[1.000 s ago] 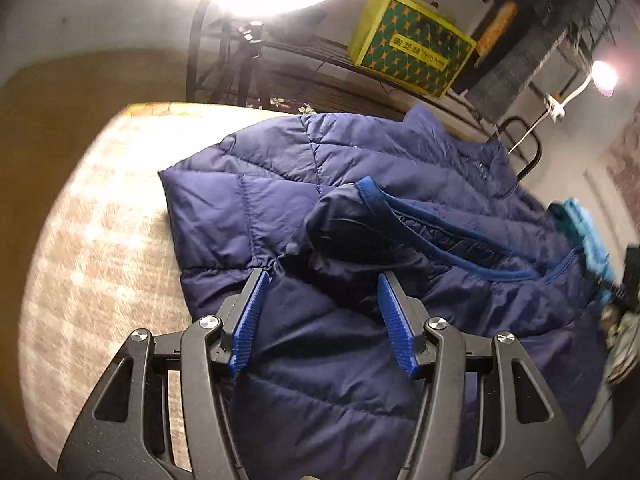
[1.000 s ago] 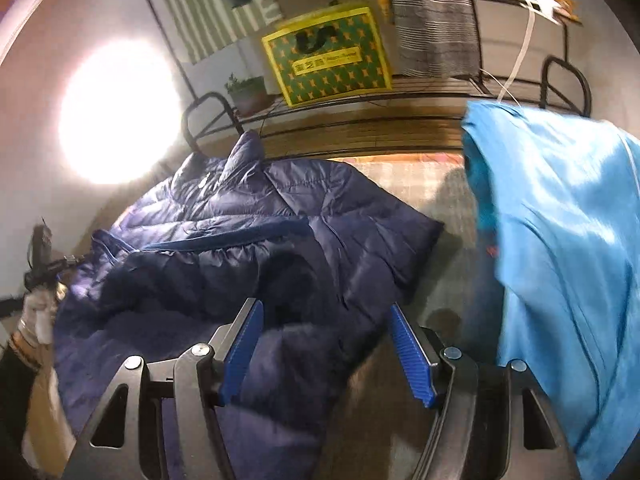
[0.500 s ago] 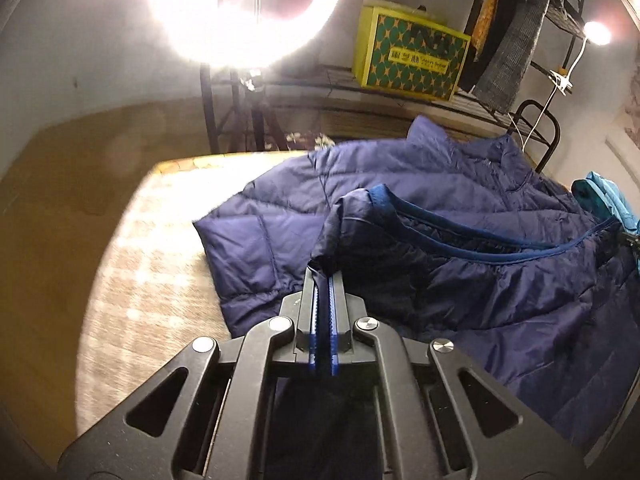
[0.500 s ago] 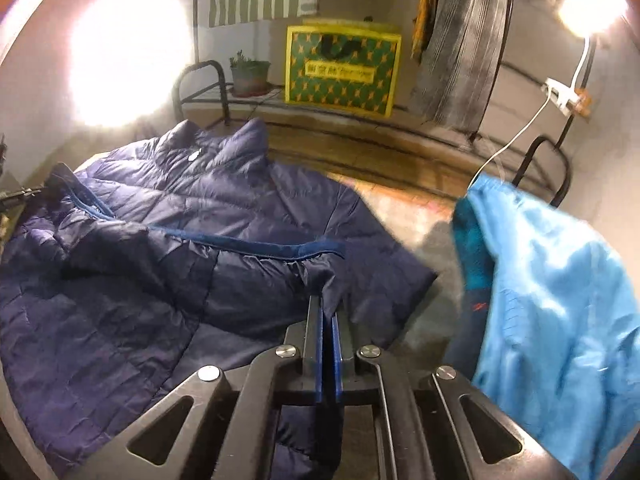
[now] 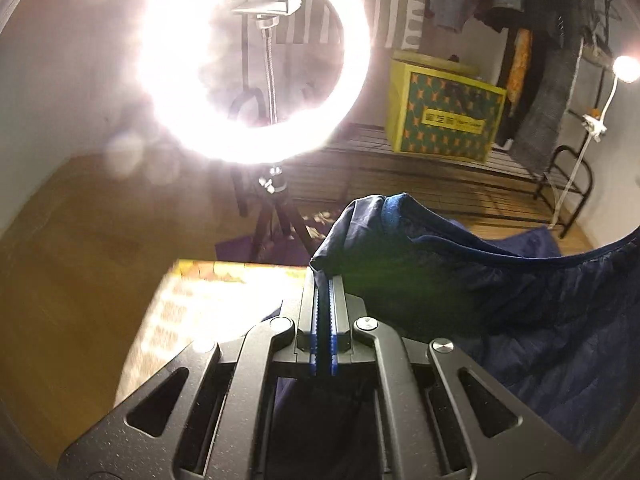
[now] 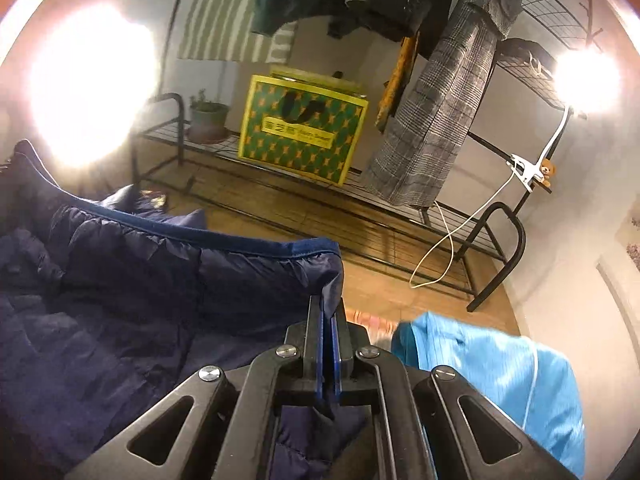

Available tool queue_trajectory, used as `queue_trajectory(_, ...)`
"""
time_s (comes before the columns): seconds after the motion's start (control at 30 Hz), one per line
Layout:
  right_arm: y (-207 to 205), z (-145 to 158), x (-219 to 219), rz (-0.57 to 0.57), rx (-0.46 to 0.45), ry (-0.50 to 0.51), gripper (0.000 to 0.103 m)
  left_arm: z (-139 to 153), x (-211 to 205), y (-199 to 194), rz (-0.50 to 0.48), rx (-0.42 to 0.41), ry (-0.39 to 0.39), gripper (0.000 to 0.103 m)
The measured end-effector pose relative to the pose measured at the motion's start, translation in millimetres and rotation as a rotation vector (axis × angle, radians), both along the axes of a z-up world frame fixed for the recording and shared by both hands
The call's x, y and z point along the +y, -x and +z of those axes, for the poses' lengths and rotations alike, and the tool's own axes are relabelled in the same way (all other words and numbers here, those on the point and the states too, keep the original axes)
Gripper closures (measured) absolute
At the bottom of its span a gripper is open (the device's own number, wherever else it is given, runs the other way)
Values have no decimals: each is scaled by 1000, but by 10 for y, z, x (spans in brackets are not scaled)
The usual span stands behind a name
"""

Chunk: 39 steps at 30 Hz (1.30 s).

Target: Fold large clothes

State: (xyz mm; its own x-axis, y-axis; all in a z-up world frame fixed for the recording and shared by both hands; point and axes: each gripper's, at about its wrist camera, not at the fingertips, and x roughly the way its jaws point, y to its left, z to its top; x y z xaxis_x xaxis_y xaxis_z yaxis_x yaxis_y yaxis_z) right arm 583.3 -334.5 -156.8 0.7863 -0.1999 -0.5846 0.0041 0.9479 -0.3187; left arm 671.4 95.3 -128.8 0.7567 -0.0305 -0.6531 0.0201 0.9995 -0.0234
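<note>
A navy quilted puffer jacket (image 5: 500,292) with a blue-trimmed edge hangs lifted between both grippers. My left gripper (image 5: 324,284) is shut on one corner of its hem. My right gripper (image 6: 328,308) is shut on the other corner, and the jacket (image 6: 120,288) sags away to the left with its blue trim stretched taut. The lower part of the jacket drapes under both grippers, out of sight.
A checked tablecloth (image 5: 208,304) covers the table below. A ring light on a tripod (image 5: 256,60) stands just behind it. A light blue garment (image 6: 500,380) lies at the right. A black metal rack (image 6: 400,216) with a yellow-green box (image 6: 300,128) and hanging clothes stands behind.
Both grippers went from open above the flat jacket to shut on its hem corners, then rose, lifting the edge off the table; the views now tilt up toward the rack.
</note>
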Motion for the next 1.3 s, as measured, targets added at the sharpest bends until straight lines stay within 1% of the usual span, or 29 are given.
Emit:
queue_trajectory(0.13,-363,-199,-27,-37,20,17,103,-168,-61,-305,43,18,-14,101)
queue_trajectory(0.2,-502,-352,-64,-44,60,4,103,-330,-67,-428,61,39,-14,101)
queue_trajectory(0.33,-702,-720,-77,-46,141,45,103,-726,-142,-592,80,102,-63,101)
queue_trajectory(0.4,-761,-838,-97,-52,161,43,103,-890,-174,-650,87,122,-74,101)
queue_trajectory(0.47,-820,-923,-112,-53,179,50,103,-993,-215,-694,95,131,-94,101)
queue_trajectory(0.57,-866,-1004,-101,-57,191,78,103,-1047,-241,-741,111,139,-120,95)
queue_trajectory(0.6,-871,-1016,-103,-60,193,81,103,-1056,-252,-741,120,147,-127,89)
queue_trajectory(0.63,-888,-1026,-105,-64,199,86,103,-1054,-247,-761,133,153,-132,82)
queue_trajectory(0.67,-899,-1038,-106,-71,207,90,102,-1037,-249,-760,141,151,-136,78)
queue_trajectory(0.7,-896,-1035,-103,-75,212,95,96,-1009,-262,-753,152,143,-145,70)
queue_trajectory(0.73,-884,-1018,-102,-80,212,98,90,-970,-233,-705,158,131,-158,65)
queue_trajectory(0.77,-861,-980,-119,-94,208,100,76,-926,-237,-671,162,117,-177,65)
queue_trajectory(0.8,-824,-943,-141,-101,197,91,73,-881,-240,-640,160,103,-196,65)
queue_trajectory(0.87,-699,-810,-215,-87,176,20,73,-776,-289,-547,146,69,-232,65)
queue_trajectory(0.93,-552,-703,-258,-76,153,-17,70,-660,-322,-455,123,46,-242,65)
queue_trajectory(0.97,-440,-638,-275,-74,139,-23,67,-585,-322,-390,120,39,-226,65)
queue_trajectory(1.03,-222,-521,-295,-69,126,-51,67,-431,-307,-260,103,35,-153,65)
queue_trajectory(1.07,-97,-459,-301,-58,121,-74,67,-351,-303,-159,89,37,-106,65)
queue_trajectory(1.13,213,-303,-276,-41,102,-100,67,-208,-342,67,48,45,-36,65)
queue_trajectory(1.2,546,-156,-247,-21,78,-142,67,-121,-423,307,24,40,-11,65)
queue_trajectory(1.3,998,-26,-210,-9,58,-236,67,17,-629,639,-34,34,39,65)
